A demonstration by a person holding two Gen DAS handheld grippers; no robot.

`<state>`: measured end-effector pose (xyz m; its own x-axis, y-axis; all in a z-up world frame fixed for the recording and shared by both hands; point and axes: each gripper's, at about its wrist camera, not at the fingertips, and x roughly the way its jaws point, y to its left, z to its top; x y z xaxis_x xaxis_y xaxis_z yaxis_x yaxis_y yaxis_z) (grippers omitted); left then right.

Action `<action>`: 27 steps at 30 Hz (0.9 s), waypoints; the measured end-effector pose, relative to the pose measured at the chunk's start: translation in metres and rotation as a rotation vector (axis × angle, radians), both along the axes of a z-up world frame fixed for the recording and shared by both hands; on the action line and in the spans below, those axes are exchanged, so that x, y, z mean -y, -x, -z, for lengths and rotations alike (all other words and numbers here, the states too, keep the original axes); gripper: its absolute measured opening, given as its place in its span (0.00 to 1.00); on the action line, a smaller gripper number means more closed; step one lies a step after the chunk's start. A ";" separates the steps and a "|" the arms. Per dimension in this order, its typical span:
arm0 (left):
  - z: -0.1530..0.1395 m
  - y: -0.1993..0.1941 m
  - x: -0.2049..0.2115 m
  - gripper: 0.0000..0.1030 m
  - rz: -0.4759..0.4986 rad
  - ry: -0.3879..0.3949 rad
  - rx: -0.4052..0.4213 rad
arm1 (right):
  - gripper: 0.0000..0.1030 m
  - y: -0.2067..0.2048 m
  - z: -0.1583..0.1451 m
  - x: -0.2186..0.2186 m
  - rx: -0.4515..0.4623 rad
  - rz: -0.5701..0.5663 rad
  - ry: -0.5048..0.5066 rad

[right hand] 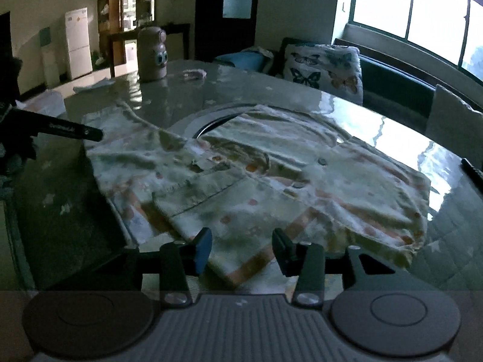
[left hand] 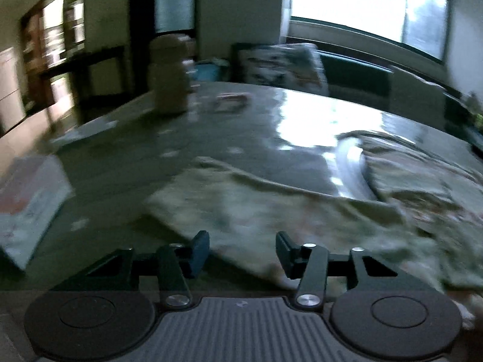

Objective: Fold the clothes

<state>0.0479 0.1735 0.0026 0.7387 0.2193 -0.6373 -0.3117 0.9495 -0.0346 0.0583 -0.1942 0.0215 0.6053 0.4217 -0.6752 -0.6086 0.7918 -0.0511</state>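
Both grippers, left gripper and right gripper, gape empty above the pale garment on the table.

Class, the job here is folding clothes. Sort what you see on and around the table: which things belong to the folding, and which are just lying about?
Belongs to the job:
- patterned garment, spread on the table
- left gripper, jaws apart
- right gripper, jaws apart

Just lying about:
- owl-eyed jar
- butterfly cushion
- white fridge
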 end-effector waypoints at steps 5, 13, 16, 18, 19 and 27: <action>0.003 -0.006 -0.035 0.42 -0.112 0.024 0.011 | 0.44 0.000 -0.006 0.009 -0.001 0.022 -0.024; 0.004 -0.014 -0.051 0.23 -0.141 0.034 0.024 | 0.44 0.004 -0.010 0.019 -0.005 0.046 -0.050; 0.004 -0.011 -0.055 0.10 -0.139 0.059 0.038 | 0.44 0.004 -0.010 0.022 -0.007 0.056 -0.057; 0.002 -0.010 -0.053 0.07 -0.147 0.074 0.053 | 0.44 0.005 -0.010 0.024 -0.011 0.066 -0.063; -0.001 -0.007 -0.051 0.07 -0.147 0.075 0.065 | 0.44 0.005 -0.009 0.025 -0.013 0.071 -0.067; -0.050 0.013 0.012 0.06 0.057 0.117 0.208 | 0.44 0.003 -0.014 0.040 -0.024 0.131 -0.110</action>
